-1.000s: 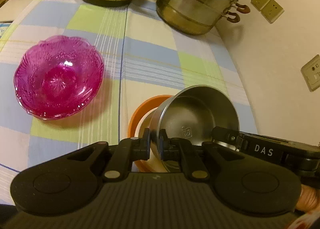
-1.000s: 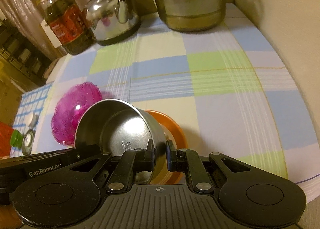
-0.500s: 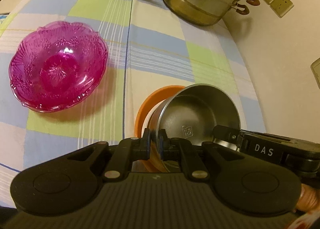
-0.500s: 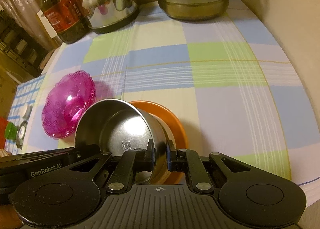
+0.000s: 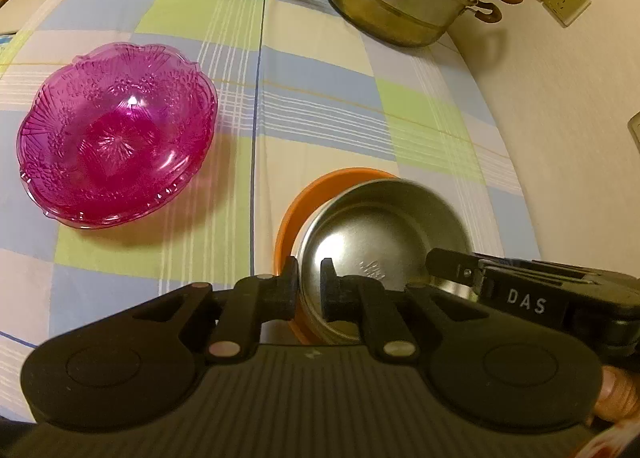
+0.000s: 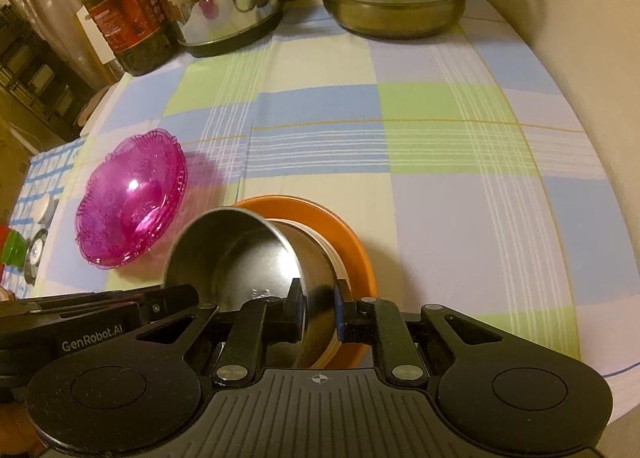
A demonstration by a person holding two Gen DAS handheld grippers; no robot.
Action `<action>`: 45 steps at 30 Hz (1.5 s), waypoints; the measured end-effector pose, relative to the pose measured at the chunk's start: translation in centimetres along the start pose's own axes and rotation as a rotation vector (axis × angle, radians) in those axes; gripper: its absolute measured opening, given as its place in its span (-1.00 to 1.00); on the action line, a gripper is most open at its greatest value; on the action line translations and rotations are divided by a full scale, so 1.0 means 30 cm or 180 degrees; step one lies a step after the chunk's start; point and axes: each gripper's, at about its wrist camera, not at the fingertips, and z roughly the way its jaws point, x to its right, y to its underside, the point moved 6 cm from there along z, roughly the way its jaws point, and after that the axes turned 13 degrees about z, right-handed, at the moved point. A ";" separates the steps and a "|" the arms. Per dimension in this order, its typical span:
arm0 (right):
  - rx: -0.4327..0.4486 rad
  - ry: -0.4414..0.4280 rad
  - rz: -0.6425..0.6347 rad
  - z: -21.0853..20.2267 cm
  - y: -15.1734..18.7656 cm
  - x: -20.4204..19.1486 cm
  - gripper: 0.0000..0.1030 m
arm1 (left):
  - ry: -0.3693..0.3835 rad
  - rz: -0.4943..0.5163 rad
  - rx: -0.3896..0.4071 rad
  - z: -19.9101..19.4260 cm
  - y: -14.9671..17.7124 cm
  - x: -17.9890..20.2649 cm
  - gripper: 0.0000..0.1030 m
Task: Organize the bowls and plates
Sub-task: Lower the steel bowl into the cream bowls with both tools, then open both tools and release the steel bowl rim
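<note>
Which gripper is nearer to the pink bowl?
Left. The left gripper holds the steel bowl at its rim on the side facing the pink bowl. The right gripper grips the opposite rim, farther away.

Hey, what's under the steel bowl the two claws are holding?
An orange plate lies beneath the steel bowl, with a pale rim showing inside it, perhaps a second dish. The bowl covers the plate's middle, so whether they touch is unclear.
</note>
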 end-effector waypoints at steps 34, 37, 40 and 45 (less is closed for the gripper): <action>0.0062 -0.0536 0.0566 -0.056 0.036 0.077 -0.67 | 0.0372 -0.0177 0.0193 -0.036 0.058 0.003 -0.79; 0.0059 -0.0517 0.0577 -0.048 0.036 0.079 -0.67 | 0.0370 -0.0188 0.0181 -0.027 0.060 0.001 -0.79; 0.0046 -0.0522 0.0588 -0.041 0.039 0.082 -0.67 | 0.0370 -0.0206 0.0167 -0.020 0.065 0.000 -0.79; 0.0052 -0.0530 0.0578 -0.044 0.040 0.082 -0.67 | 0.0368 -0.0205 0.0166 -0.016 0.067 0.001 -0.79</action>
